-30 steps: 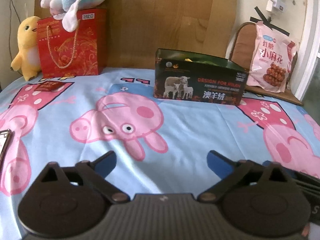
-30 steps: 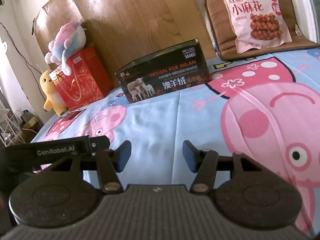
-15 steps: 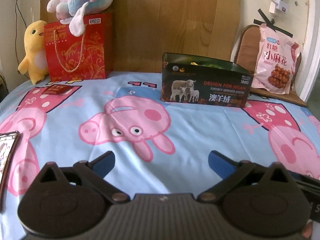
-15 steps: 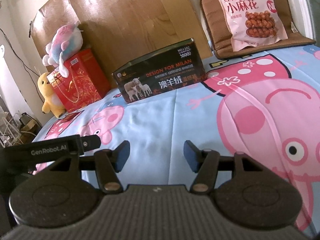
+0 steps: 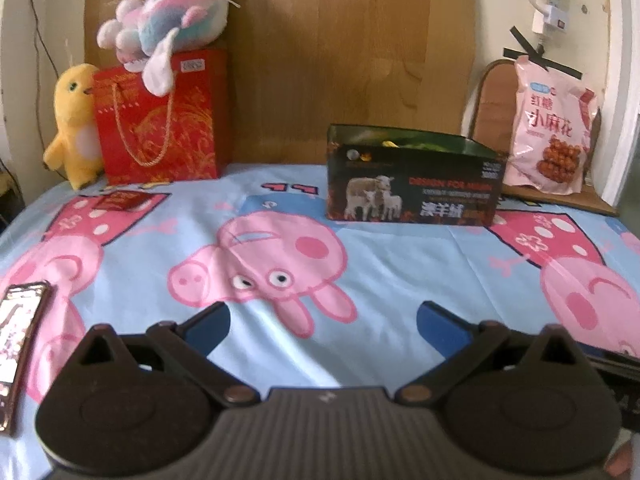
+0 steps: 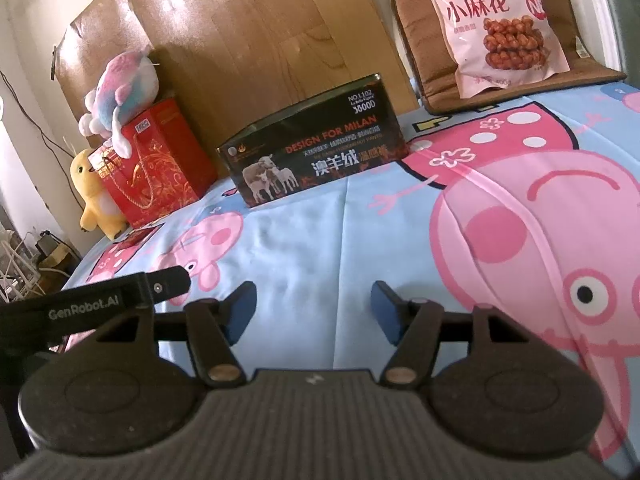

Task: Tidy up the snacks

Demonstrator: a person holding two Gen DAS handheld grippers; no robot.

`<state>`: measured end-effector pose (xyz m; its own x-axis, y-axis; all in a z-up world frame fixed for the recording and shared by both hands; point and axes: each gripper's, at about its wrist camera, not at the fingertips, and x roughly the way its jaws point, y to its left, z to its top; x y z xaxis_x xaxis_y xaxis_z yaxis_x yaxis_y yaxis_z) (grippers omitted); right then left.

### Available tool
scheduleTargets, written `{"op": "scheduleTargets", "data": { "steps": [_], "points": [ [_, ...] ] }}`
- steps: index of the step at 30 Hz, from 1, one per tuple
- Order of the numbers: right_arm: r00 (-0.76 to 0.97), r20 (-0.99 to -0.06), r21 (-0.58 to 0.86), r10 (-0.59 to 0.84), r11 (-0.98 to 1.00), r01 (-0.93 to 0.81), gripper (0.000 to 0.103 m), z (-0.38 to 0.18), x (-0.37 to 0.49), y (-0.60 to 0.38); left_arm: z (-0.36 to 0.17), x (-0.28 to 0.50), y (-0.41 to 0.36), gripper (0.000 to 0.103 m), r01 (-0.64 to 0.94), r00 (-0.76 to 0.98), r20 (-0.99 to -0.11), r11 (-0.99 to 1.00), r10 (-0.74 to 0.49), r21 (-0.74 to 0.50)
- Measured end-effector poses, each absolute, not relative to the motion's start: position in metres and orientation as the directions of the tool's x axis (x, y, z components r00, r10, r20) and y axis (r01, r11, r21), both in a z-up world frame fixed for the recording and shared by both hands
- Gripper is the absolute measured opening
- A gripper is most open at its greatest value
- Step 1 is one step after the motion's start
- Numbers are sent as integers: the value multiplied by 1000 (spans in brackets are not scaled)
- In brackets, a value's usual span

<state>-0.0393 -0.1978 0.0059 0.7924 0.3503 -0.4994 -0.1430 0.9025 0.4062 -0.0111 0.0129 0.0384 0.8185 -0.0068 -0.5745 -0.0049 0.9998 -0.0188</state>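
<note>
A dark open-topped box with sheep printed on it [image 5: 412, 184] [image 6: 316, 152] stands on the bed near the wooden headboard, something yellow showing inside. A pink snack bag [image 5: 552, 128] [image 6: 500, 20] leans upright on a brown chair cushion at the far right. A small red packet [image 5: 120, 202] [image 6: 136, 238] lies flat at the far left. My left gripper [image 5: 322, 322] hangs open over the pig-print sheet, nothing between its fingers. My right gripper [image 6: 314, 306] is open too, its jaws opening wider with nothing between them.
A red gift bag [image 5: 160, 120] with a pastel plush [image 5: 168, 20] on top and a yellow plush duck [image 5: 76, 120] stand at the back left. A phone [image 5: 20, 340] lies by the left edge. The left gripper's body [image 6: 100, 304] sits beside the right one.
The left view has tilted a little, so the box and bags sit lower and the phone shows more. The right gripper's fingers have parted slightly. Nothing on the bed has moved.
</note>
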Motion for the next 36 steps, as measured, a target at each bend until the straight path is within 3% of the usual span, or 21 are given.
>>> {"op": "scheduleTargets", "data": {
  "steps": [14,36],
  "points": [
    [788,-505,406,353,902,-144,67,6,-40,-196,37,-6,28,103,-63,798,-602,997,31,-33],
    [788,-505,406,352,903,-144,70,6,-41,-195,38,-7,24,103,-78,810,-579,996,92,49]
  ]
}}
